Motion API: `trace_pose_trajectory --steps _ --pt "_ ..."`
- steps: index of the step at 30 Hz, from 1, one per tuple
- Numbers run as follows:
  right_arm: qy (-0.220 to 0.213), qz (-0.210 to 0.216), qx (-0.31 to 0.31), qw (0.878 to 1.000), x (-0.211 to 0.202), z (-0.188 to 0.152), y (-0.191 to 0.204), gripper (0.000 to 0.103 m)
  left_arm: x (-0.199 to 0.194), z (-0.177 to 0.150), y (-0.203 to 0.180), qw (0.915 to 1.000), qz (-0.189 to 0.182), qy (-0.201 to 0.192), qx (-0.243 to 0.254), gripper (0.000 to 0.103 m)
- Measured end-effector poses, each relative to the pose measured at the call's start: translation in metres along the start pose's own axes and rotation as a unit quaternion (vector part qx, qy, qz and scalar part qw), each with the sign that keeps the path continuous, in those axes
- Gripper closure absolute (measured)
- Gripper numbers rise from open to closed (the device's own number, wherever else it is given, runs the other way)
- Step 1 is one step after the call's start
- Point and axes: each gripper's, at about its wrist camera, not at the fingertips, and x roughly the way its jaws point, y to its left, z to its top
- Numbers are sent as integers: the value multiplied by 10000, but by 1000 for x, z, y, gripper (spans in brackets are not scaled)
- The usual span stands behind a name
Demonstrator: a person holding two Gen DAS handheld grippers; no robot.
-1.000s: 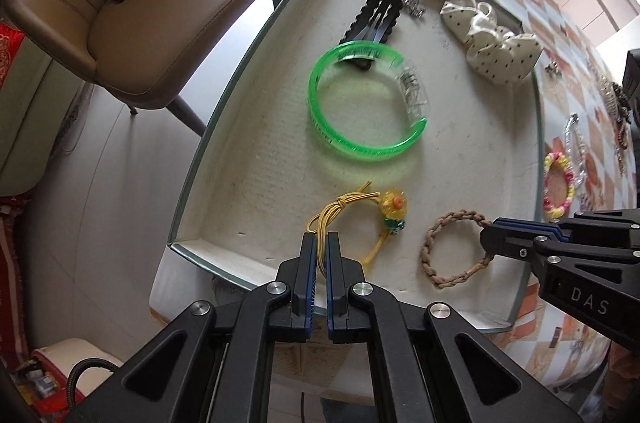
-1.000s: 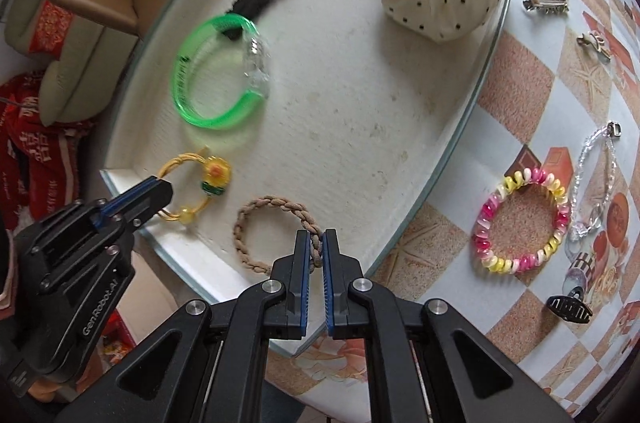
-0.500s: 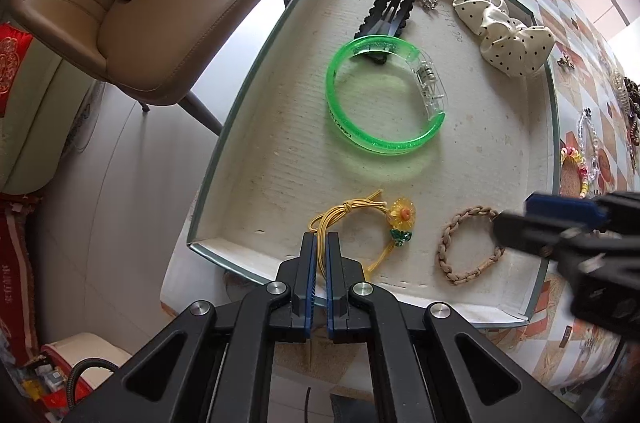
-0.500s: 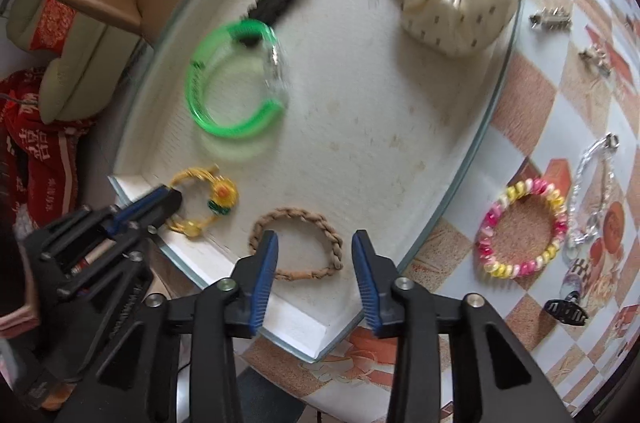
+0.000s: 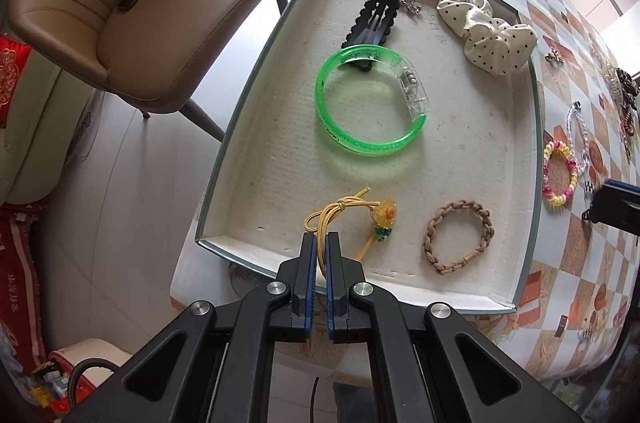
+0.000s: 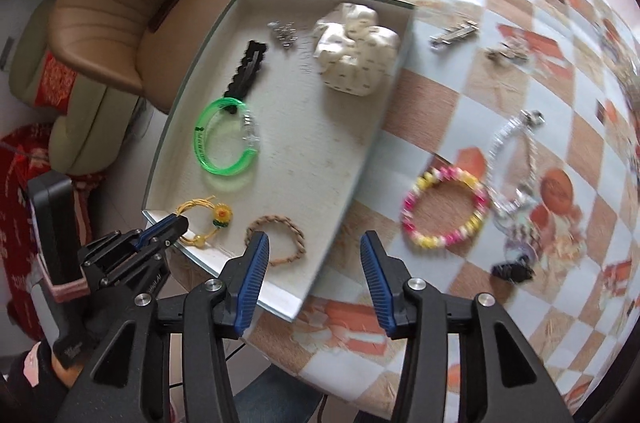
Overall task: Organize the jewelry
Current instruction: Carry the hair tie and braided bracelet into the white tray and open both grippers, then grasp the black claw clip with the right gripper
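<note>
Left gripper (image 5: 321, 246) was clamped on the yellow elastic hair tie (image 5: 352, 219), with the cord pinched between the pads near the tray's (image 5: 536, 127) front wall and the flower charm resting on the tray floor. Right gripper (image 6: 314, 263) had its jaws apart, having just been opening, with nothing between them; the braided tan bracelet (image 5: 458, 237) lay free in the tray beside the hair tie. Main risk: if the left grip didn't let go cleanly, the thin cord could snag on a pad and drag the tie back out over the low wall. The tie sat close to the bracelet, so any drag might shove that too. The beaded pink-yellow bracelet (image 6: 446, 213) and the clear bead bracelet (image 6: 512, 163) were on the tablecloth, touching or overlapping, so a sloppy right-hand pinch could lift both or tangle them. The right view was blurred, so aim there looked uncertain.
</note>
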Motion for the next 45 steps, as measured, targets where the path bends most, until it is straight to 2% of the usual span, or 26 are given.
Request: trace_pose_trajectory --steps 5,6,7,8,9,11,15,17,26,36,45 --pt "-116 -50 424 9990 -20 -18 -35 48 -3 0 -1 9999 -28 -25 128 96" --pt "-138 -64 506 9986 -24 -22 -40 47 -5 0 -3 9999 -31 -33 158 79" --pt "-161 -84 602 9980 -30 -26 -47 46 -7 2 -5 9998 -19 -33 183 14" --pt "-180 -104 684 9974 -32 -30 -54 45 -9 2 -8 9998 73 -57 186 0" --pt "-198 -130 778 9967 -35 -34 -61 45 -10 3 -9 9994 167 -197 217 0" --pt "-229 -187 962 9949 -40 -42 -77 45 -9 5 -12 9990 131 -209 361 0" --pt "-362 -238 1368 9897 -48 -56 -103 21 -12 11 -25 9967 268 -410 649 0" --pt "-399 -289 1551 9867 -51 -63 -114 21 -17 14 -31 9956 269 -532 726 0" --pt "-353 -493 2171 9743 -49 -88 -149 21 -31 15 -70 9901 -307 -614 1223 0" --pt "-309 -246 2434 9691 -24 -69 -170 22 -41 5 -119 9825 -455 -658 1683 0" --pt "-146 -204 2392 9707 12 -42 -179 43 -33 9 -154 9722 -545 -706 2164 0"
